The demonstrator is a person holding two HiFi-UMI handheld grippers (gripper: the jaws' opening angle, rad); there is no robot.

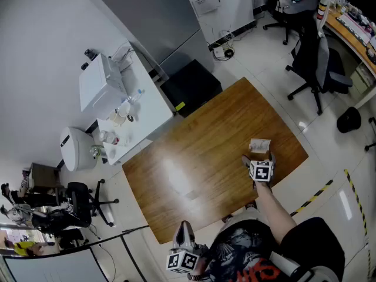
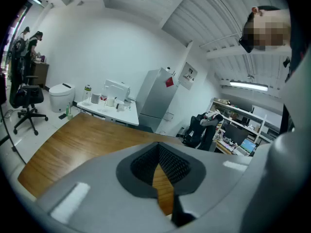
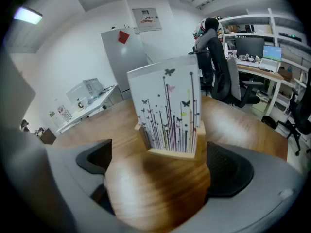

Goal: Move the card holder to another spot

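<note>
Right gripper (image 3: 160,178) fingers (image 3: 228,169): spread wide, nothing between them. Card holder (image 3: 170,115): upright on the worktop (image 3: 243,125), at 12 o'clock just beyond them. Left gripper (image 2: 158,152) fingers (image 2: 179,165): closed, empty, at the worktop's 6 o'clock edge.

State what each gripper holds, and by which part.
Nothing. Right gripper stands open before the card holder, untouched; left gripper is shut, empty.

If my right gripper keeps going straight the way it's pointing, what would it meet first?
Probably the card holder, standing on the wooden table just ahead, in line with the right gripper and its open jaws; depth is hard to judge.
</note>
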